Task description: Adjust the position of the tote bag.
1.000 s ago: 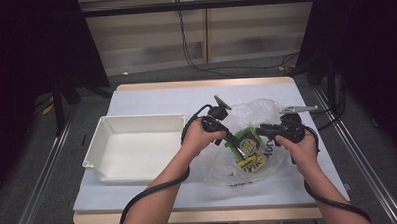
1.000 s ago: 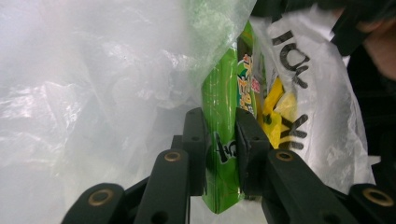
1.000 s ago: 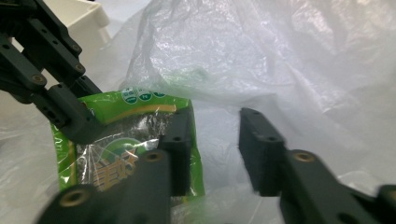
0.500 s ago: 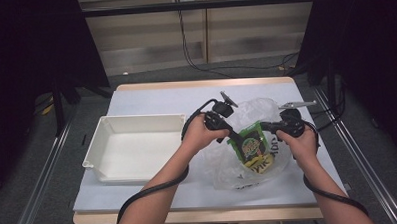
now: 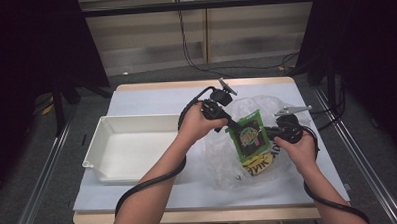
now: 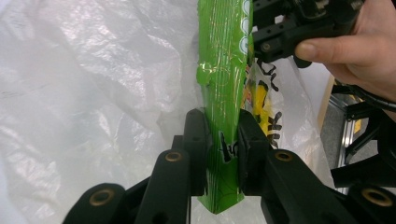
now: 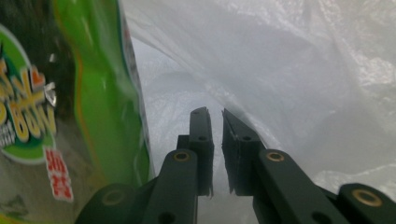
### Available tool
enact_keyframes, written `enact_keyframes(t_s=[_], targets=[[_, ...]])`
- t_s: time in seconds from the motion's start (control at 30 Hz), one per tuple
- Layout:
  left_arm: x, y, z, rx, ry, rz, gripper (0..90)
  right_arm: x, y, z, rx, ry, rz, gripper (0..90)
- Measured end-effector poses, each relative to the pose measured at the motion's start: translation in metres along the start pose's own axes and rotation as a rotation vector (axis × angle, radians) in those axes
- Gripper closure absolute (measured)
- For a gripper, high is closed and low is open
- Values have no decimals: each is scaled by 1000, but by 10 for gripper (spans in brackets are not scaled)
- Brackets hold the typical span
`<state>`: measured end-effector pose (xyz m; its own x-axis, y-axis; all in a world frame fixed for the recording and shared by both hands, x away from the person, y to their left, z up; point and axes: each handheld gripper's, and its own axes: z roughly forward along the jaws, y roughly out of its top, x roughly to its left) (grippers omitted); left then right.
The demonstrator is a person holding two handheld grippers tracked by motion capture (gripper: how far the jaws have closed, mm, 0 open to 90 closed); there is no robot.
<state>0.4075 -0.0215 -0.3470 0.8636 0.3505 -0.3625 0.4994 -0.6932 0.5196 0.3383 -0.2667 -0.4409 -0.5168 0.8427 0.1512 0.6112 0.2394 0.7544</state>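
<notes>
Here, green snack packet [image 5: 249, 135], lettering unreadable.

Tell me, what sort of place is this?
Probably a lab bench set up for recording handling work, not a home. A person works hand-held tools over a white-covered table with a white bin, cables trail across the floor, and dark curtains close in the sides.

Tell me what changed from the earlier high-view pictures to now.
The left claw, shut on the green snack packet, has lifted it up out of the clear plastic bag. The right claw, nearly shut, has just been opening a little. The white tray and the bag stayed put.
</notes>
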Motion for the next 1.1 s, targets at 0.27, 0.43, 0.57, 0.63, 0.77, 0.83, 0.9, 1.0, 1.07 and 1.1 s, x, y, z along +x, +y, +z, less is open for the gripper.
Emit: enact_keyframes(t_s=[0.27,0.43,0.57,0.63,0.77,0.83,0.9,1.0,1.07,1.1], targets=[[3,3,-14,23,24,32,773,6,-2,3,-5,6,6,754],[6,-5,-8,21,29,23,769,9,-2,4,-19,19,12,754],[6,-9,2,30,38,18,765,11,-4,6,-19,16,9,751],[6,-12,11,54,67,27,765,11,-7,7,-8,18,6,724],[10,-15,16,83,104,27,768,8,-10,2,-18,18,16,681],[14,-17,18,73,106,7,770,8,-11,-2,-30,40,7,655],[16,-17,18,71,105,2,769,9,-11,-3,-31,46,4,640],[13,-14,20,66,108,16,769,14,-10,-2,-37,95,-8,592],[10,-13,21,77,105,39,769,18,-9,2,-25,95,-28,527],[9,-12,22,85,100,56,768,20,-9,5,-21,103,-32,505]])
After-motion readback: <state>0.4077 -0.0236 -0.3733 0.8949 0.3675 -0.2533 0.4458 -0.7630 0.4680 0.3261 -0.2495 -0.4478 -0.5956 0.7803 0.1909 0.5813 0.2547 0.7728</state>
